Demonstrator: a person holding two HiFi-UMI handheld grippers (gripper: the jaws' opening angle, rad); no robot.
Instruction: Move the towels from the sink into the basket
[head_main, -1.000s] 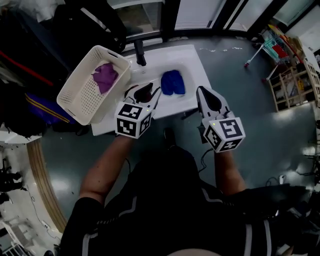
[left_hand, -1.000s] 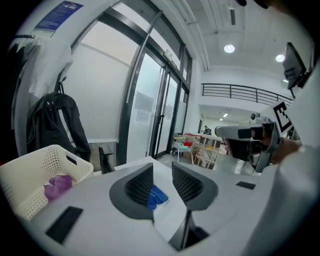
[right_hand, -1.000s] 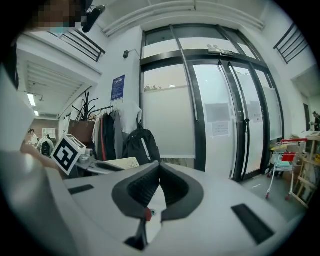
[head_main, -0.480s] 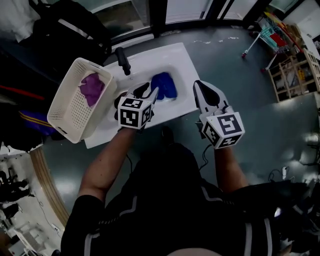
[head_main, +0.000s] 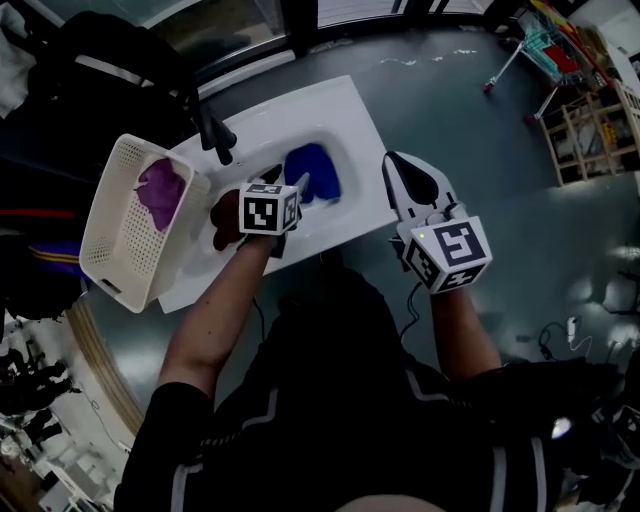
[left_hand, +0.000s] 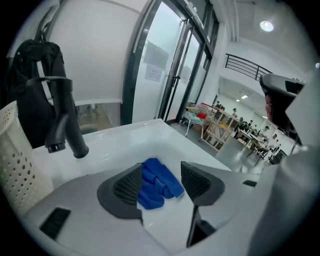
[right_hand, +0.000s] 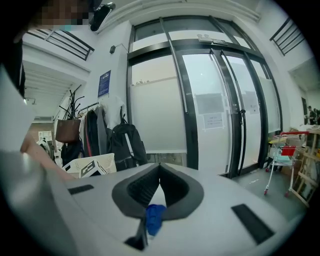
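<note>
A glossy grey-green floor (head_main: 470, 110) is spreading under everything. Tall glass doors (right_hand: 210, 110) in black frames are closing off the far side of the room. A black backpack (right_hand: 125, 142) and some coats are hanging beside the doors. A small trolley (head_main: 535, 50) with red and teal parts is standing at the head view's upper right, and a wooden rack (head_main: 595, 135) is standing near it.

In the middle a white sink (head_main: 350, 100) is facing the person, with a black faucet (head_main: 215, 135) rising at its back edge. A white perforated basket (head_main: 100, 240) is sitting against the sink's left end, and a purple towel (head_main: 160, 190) is lying inside it. A blue towel (head_main: 312, 172) is lying crumpled in the basin, toward its right side.

The left gripper (head_main: 290, 180) is pointing down into the basin. Its jaws are standing apart and have just been opening. In the left gripper view the blue towel is showing between them, lying on the basin floor, and the pads are not clamping it. The right gripper (head_main: 393, 162) is hovering just off the sink's right edge, over the floor. Its jaws are meeting at the tips, closed. A small blue scrap is showing low in the slit between them, and what it is cannot be told. The person's bare forearms are reaching forward from a black top.
</note>
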